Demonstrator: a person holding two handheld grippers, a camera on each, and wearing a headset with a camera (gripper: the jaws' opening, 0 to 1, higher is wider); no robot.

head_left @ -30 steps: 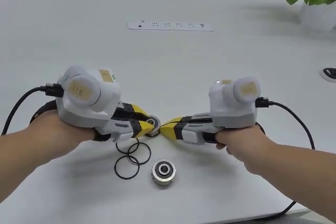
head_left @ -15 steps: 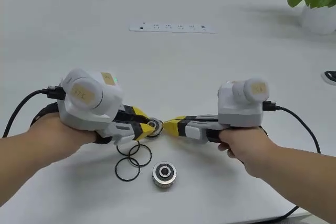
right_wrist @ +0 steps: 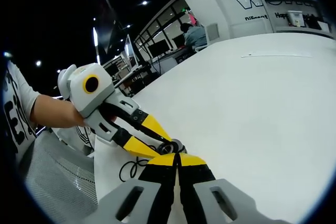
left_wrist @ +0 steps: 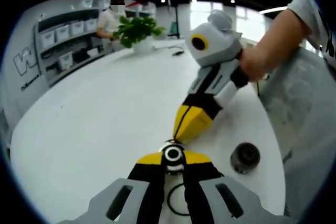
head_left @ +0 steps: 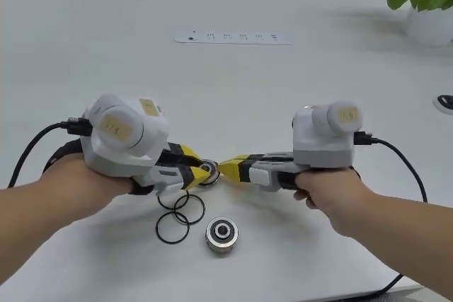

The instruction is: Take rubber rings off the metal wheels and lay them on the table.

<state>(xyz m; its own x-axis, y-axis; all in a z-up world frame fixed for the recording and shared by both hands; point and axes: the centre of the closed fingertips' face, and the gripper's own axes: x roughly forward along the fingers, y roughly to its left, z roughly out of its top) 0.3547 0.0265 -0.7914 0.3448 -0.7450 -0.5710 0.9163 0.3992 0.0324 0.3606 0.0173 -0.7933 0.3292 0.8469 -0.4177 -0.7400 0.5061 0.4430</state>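
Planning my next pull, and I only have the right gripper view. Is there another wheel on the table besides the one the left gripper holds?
Observer: Yes, a second wheel lies on the table, nearer the person than the held wheel.
Operator: How many rings are off?
Observer: Three rings lie loose on the table just left of that second wheel, overlapping.
Operator: How is the left gripper holding its wheel?
Observer: The left gripper has its jaws clamped on the held wheel from both sides, hub facing that gripper's camera.
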